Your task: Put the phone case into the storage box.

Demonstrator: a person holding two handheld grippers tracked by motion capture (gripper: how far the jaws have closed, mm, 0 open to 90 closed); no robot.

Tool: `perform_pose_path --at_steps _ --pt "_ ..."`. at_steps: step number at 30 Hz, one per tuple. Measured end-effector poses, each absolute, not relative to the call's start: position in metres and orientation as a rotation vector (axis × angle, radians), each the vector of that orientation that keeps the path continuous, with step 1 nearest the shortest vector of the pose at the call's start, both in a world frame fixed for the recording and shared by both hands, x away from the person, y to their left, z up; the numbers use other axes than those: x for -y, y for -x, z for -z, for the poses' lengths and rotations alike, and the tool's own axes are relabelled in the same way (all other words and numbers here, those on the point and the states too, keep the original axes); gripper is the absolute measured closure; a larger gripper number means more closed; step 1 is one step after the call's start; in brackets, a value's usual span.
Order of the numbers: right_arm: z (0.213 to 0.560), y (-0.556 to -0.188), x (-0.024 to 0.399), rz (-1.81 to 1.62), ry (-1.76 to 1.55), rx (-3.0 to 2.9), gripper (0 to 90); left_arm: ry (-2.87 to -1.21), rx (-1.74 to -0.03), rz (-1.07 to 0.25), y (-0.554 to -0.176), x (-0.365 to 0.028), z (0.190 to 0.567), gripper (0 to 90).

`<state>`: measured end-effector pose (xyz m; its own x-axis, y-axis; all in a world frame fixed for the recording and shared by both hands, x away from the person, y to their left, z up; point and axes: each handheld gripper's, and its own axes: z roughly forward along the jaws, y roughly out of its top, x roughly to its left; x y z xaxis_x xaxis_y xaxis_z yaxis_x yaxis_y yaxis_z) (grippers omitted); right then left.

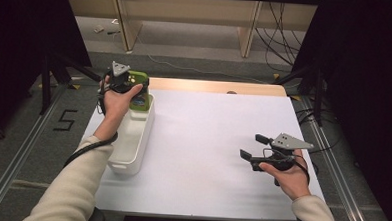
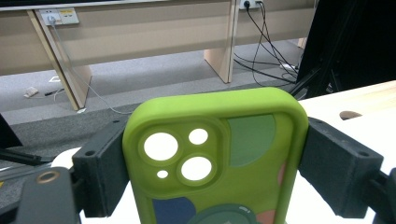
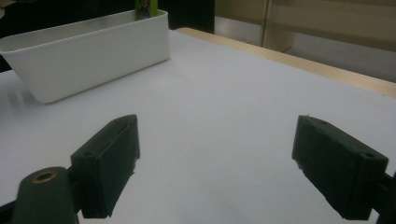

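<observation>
The left gripper has its jaws clamped on a green phone case, held above the far end of the white bin by the counter's left edge. Near the right edge, the right gripper rests with jaws apart, nothing between them.

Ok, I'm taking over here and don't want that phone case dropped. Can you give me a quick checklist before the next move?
1. Left tool clamped on green phone case, a jaw on each long side: ok.
2. Case positioned over the white bin, at its far end: ok.
3. Bin interior clear beneath case: cannot tell.
4. Right tool open, holding nothing: ok.
5. Right tool apart from the bin, over the white table: ok.
</observation>
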<state>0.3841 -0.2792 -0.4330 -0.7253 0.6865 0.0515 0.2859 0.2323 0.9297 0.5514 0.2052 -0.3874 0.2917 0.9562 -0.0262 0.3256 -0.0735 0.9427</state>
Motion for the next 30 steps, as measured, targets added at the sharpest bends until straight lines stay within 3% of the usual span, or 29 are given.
perform_pose_path --at_steps 30 --pt "0.4328 -0.3843 0.2791 -1.495 -0.899 -2.142 16.1 -1.628 -1.217 -0.801 -0.5552 -0.202 0.3953 15.8"
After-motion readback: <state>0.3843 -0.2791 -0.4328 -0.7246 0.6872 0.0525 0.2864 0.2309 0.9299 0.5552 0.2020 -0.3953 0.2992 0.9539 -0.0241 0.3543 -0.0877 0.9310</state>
